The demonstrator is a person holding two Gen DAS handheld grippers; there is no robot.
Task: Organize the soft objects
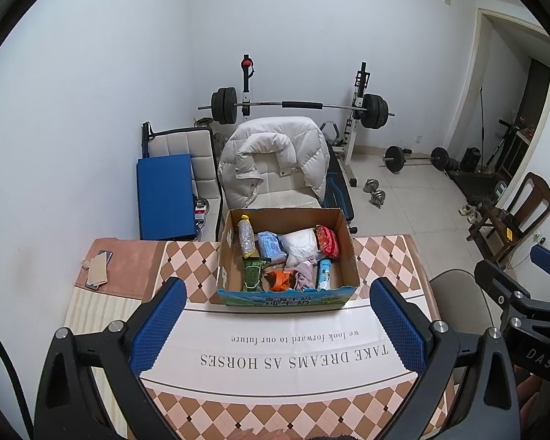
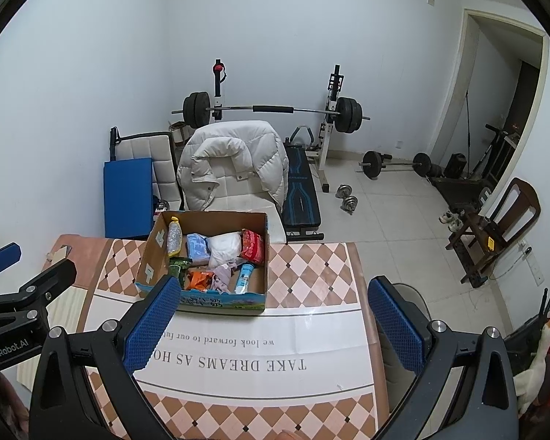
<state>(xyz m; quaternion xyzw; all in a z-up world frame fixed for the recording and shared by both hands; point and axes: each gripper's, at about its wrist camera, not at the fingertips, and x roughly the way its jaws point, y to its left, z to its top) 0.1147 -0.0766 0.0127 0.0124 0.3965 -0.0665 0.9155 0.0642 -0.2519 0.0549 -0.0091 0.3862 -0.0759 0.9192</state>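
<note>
Both the left gripper (image 1: 275, 326) and right gripper (image 2: 273, 324) hover empty, fingers spread wide. The soft packets sit crammed in the cardboard box (image 1: 286, 295) at frame centre. A grab there risks snagging a neighbouring packet, since everything touches.

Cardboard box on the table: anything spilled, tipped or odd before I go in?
Nothing has spilled. The cardboard box sits upright on the table, with a loose jumble inside: pink cloth crumpled among packets. Both tongs, left and right, are open and hold nothing.
</note>
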